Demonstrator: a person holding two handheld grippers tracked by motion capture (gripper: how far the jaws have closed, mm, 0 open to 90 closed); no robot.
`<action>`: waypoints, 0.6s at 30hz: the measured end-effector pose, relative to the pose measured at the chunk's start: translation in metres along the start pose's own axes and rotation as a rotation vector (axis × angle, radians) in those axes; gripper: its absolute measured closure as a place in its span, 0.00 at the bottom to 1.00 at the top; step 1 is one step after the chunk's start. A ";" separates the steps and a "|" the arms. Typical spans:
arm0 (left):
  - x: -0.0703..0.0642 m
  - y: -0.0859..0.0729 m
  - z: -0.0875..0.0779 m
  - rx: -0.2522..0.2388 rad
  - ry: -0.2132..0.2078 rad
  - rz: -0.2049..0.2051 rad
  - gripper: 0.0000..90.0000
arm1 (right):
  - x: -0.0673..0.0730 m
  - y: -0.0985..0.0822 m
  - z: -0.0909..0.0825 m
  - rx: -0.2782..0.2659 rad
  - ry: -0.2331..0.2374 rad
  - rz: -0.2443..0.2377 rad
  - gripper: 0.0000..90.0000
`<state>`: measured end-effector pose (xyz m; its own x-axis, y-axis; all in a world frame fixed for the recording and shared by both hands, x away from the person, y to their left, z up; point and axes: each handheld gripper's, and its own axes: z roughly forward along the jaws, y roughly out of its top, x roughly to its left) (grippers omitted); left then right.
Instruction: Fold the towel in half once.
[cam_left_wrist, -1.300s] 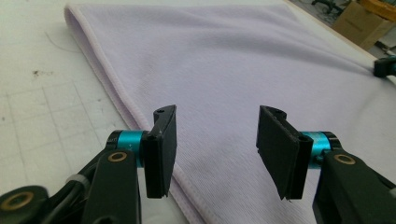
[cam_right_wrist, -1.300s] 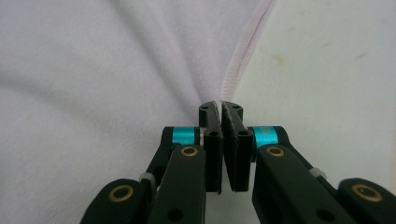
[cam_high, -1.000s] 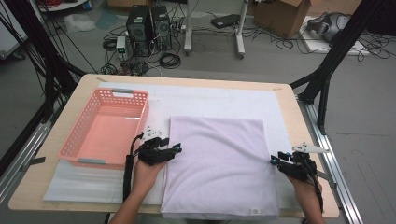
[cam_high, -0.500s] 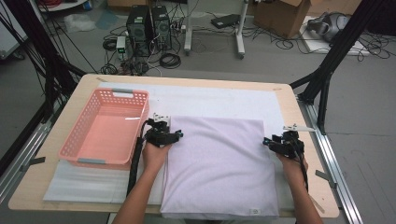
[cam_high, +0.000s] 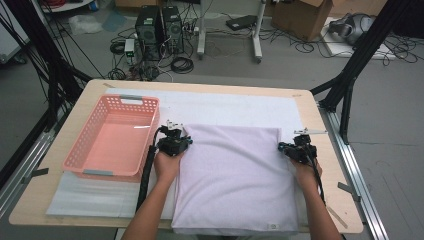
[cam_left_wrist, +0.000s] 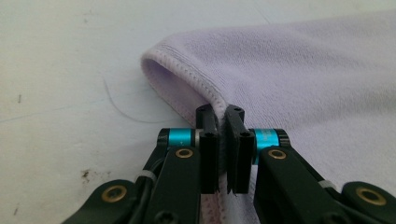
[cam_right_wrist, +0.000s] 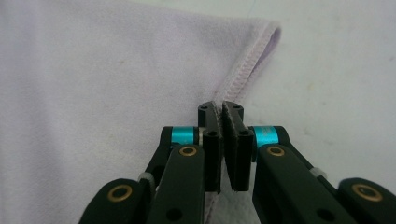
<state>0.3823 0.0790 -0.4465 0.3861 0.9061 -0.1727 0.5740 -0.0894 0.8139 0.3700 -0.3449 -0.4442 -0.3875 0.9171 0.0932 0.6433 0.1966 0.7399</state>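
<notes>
- Both of my grippers have slid up the towel's side edges since a second ago, away from the near edge and toward its far corners.
- Left gripper (cam_high: 184, 142): its jaws have just been closing and now pinch the hem of the lilac towel (cam_high: 235, 175) just short of the far left corner.
- Right gripper (cam_high: 284, 148): same story, jaws just closed tight on the hem near the far right corner.
- Towel lies flat on the white mat (cam_high: 225, 106), its near edge hanging at the table (cam_high: 320, 125) front.
- Pink basket (cam_high: 116, 139) sits just left of my left hand.
</notes>
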 end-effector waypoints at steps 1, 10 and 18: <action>-0.001 0.003 -0.001 -0.022 0.003 -0.001 0.95 | 0.001 0.001 0.000 -0.015 -0.011 -0.017 0.96; 0.004 0.037 -0.004 -0.127 0.028 -0.031 0.95 | -0.012 0.027 -0.006 -0.133 -0.018 -0.010 0.96; 0.011 0.050 -0.003 -0.265 0.017 -0.062 0.95 | -0.014 0.059 -0.006 -0.260 -0.041 -0.029 0.96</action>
<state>0.4131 0.0862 -0.4064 0.3426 0.9136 -0.2191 0.3860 0.0757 0.9194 0.4093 -0.3485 -0.3977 -0.3730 0.9266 0.0466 0.4387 0.1319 0.8889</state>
